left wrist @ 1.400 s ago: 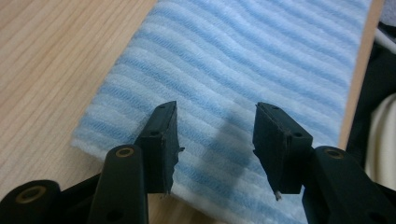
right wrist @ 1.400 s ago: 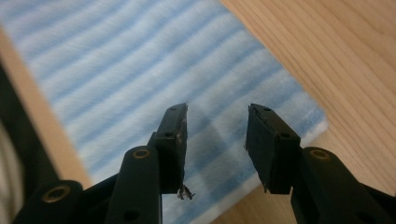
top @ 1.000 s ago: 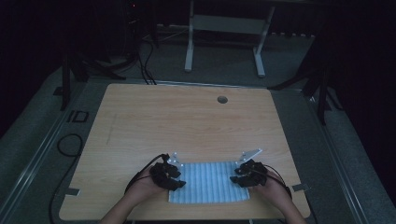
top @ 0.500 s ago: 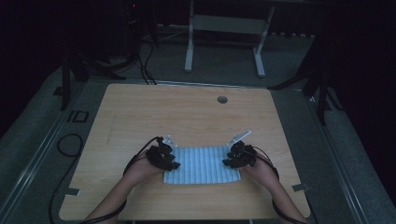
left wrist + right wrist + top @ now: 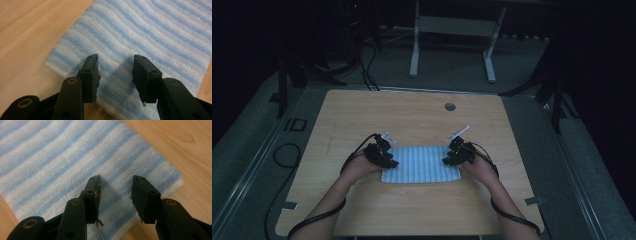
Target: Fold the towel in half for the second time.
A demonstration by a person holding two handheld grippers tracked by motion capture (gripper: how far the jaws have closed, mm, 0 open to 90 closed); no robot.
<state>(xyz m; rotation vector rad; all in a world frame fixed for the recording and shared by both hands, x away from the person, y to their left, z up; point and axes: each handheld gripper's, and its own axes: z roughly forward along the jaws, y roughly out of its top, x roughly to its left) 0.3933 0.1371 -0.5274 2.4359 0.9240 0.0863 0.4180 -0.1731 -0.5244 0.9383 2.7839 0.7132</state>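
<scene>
Since the earlier frames both hands have slid away from the person's edge of the wooden table toward its middle, and the blue-and-white striped towel has travelled with them; it now lies flat, well clear of the near edge where it sat a second ago.

The left gripper is at the towel's left end, and the right gripper is at its right end, the towel stretched between them. In the left gripper view the jaws stand partly apart over the towel's corner, with bare striped cloth showing in the gap; whether the tips press on the cloth cannot be told. The right gripper view shows the same: jaws partly apart above the towel's far-right corner, cloth visible between them, contact unclear.

Beyond the towel, toward the table's far edge, a round cable hole sits in the tabletop.
</scene>
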